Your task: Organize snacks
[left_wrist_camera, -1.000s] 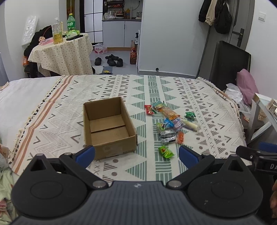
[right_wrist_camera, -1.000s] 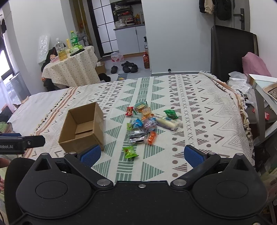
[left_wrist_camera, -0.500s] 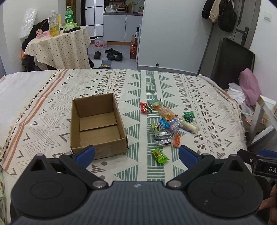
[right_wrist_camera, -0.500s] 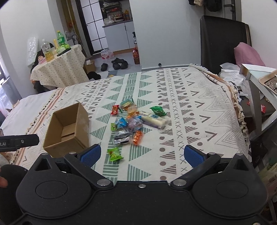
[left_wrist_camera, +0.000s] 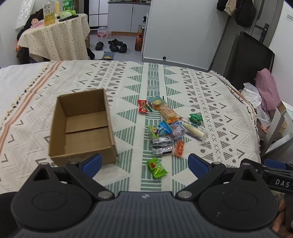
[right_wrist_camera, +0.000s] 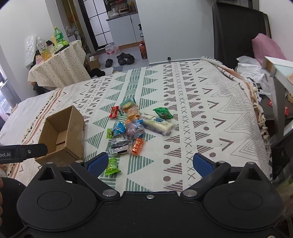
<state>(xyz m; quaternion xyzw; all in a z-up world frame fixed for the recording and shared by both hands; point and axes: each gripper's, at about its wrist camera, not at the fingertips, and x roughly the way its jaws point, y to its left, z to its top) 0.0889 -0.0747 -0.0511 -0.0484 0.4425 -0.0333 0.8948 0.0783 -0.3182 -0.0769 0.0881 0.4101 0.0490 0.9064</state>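
I see my right gripper (right_wrist_camera: 149, 164) gaping above a patterned bedspread (right_wrist_camera: 201, 109); assorted snack packets (right_wrist_camera: 135, 126) lie beside an empty brown cardboard box (right_wrist_camera: 62, 135).

"DAS" on right tool (left_wrist_camera: 274, 175); "bot.AI" on left tool (right_wrist_camera: 22, 151)

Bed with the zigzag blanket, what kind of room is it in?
Most likely a small studio flat: the bed shares one room with a cloth-covered table holding bottles, kitchen cabinets behind it, and shoes on the floor.

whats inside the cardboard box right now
Nothing: the cardboard box shows only its bare floor flaps in the left wrist view. Its near wall hides a strip of the floor just behind it. The snacks all lie beside it on the bedspread.
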